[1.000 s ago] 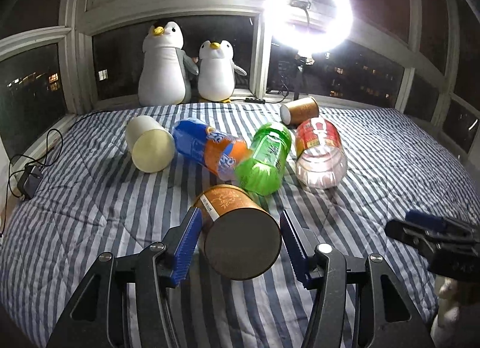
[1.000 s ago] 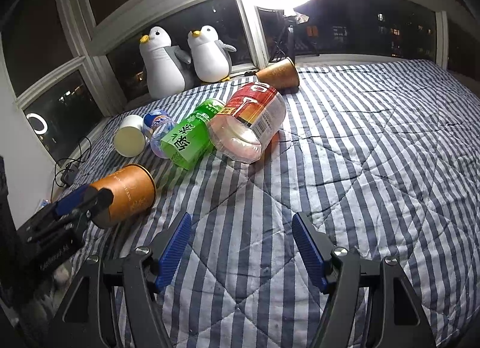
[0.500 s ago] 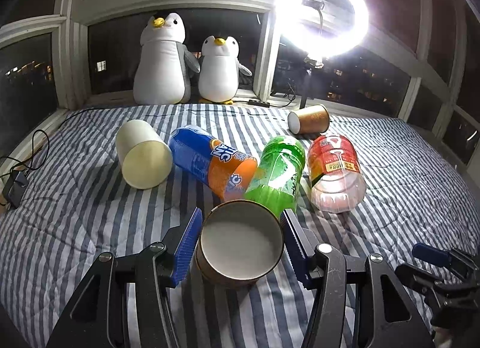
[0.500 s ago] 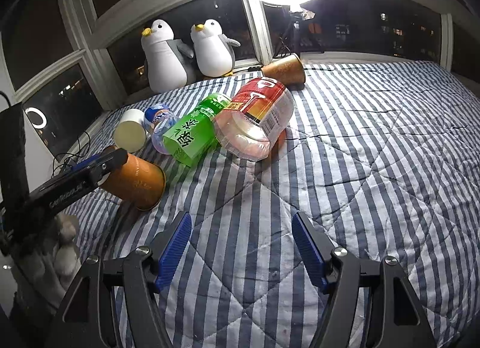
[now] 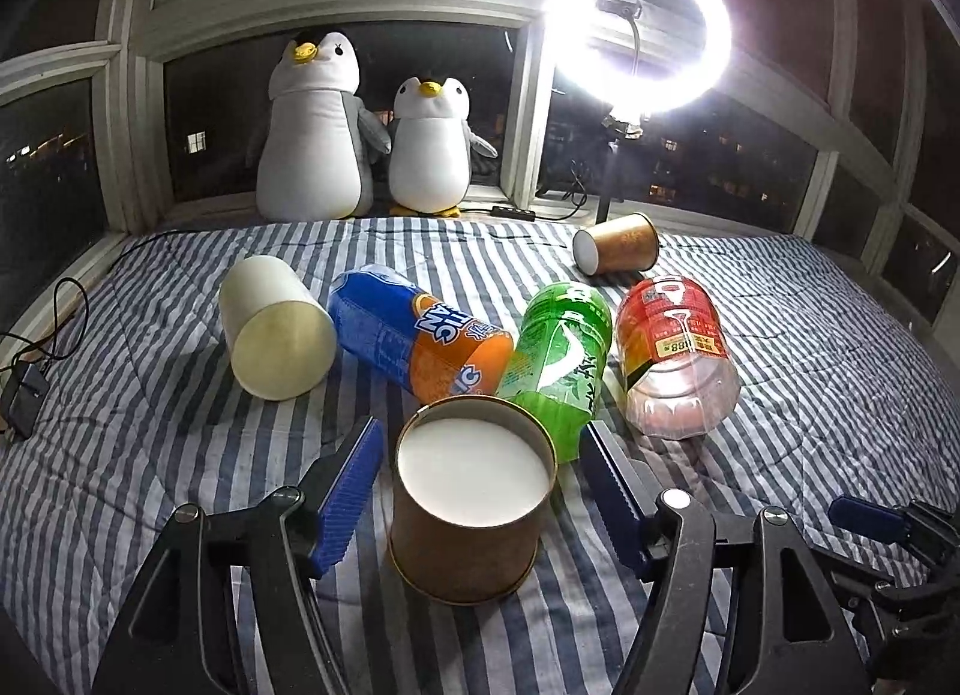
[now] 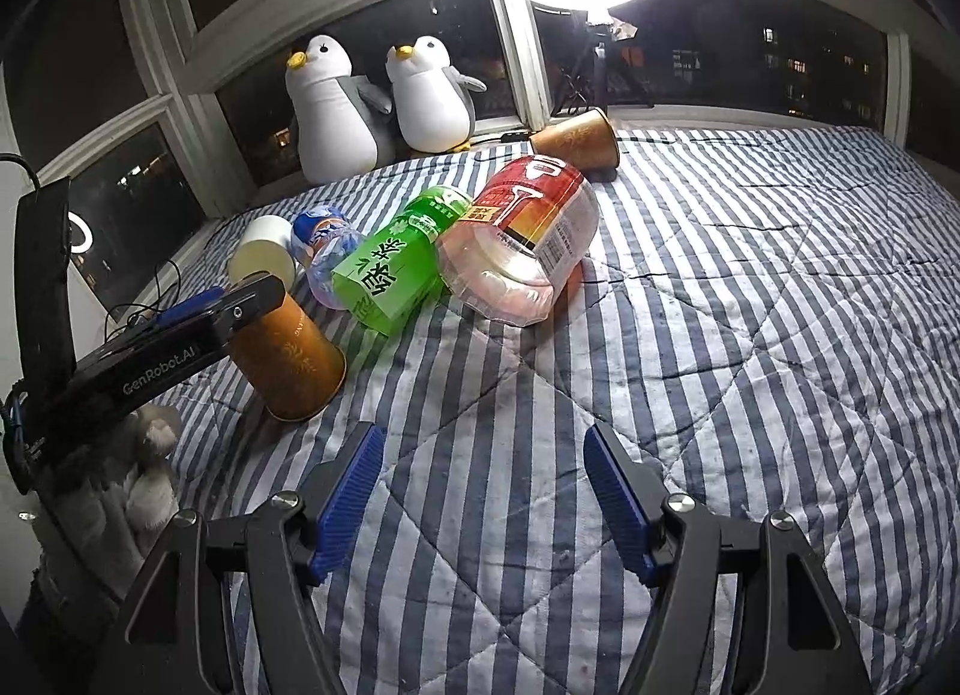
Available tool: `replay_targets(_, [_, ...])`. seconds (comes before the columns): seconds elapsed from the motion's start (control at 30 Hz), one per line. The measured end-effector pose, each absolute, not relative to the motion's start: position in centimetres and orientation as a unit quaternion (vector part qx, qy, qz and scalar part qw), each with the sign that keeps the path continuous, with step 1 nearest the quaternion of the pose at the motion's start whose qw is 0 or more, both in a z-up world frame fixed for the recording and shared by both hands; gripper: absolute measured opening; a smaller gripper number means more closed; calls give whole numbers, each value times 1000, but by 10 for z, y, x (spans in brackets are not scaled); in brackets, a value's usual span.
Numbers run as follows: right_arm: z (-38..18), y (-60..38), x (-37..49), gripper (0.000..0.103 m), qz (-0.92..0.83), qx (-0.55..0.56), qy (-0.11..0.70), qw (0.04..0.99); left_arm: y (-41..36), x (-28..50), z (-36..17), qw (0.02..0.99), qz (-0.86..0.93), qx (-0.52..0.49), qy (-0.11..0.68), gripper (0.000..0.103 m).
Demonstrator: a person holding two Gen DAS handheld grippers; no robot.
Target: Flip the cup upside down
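A brown paper cup (image 5: 468, 494) stands upside down on the striped bed, its white base facing up. It also shows in the right wrist view (image 6: 288, 359), wide rim down. My left gripper (image 5: 480, 491) is open, its blue fingers (image 5: 351, 494) on either side of the cup with gaps to its sides. My right gripper (image 6: 483, 506) is open and empty over bare bedding, to the right of the cup.
Behind the cup lie a white cup (image 5: 273, 326), an orange-blue bottle (image 5: 414, 335), a green bottle (image 5: 558, 359), a red-labelled clear bottle (image 5: 675, 353) and a second brown cup (image 5: 615, 244). Two plush penguins (image 5: 312, 131) and a ring light (image 5: 639, 29) stand at the window.
The brown cup has turned from lying on its side to standing upside down on the bed. The left gripper's fingers now stand apart from it. The right gripper has barely moved.
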State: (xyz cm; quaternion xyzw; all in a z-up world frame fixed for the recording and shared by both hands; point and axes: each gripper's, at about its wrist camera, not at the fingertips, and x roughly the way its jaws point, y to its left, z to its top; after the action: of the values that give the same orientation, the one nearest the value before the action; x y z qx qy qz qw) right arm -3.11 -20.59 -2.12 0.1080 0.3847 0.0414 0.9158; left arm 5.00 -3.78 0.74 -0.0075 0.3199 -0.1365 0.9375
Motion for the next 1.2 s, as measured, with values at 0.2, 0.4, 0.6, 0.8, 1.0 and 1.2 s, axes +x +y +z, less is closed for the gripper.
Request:
replay_targets(0.2, [-19,-203,-31,66,42,106,381,917,-36,48,9,938,-136,-8,318,76])
replay_targets(0.4, [-17,-201,-29,66,41,103,378,919,-34,41,13,941,-135,-3,310,80])
replay_targets(0.6, [-15,-199,-29,69,38,98,367,924,-29,29,19,946,-133,3,296,87])
replay_targets(0.8, [-9,-203,-29,73,25,100,325,940,-16,1,27,963,-113,12,245,99])
replay_targets(1.0, [-4,-199,-33,75,-5,72,267,961,-4,-20,25,975,-90,12,204,100])
replay_targets(1.2, [-1,-189,-44,77,-28,48,208,977,8,-28,17,977,-76,-1,200,100])
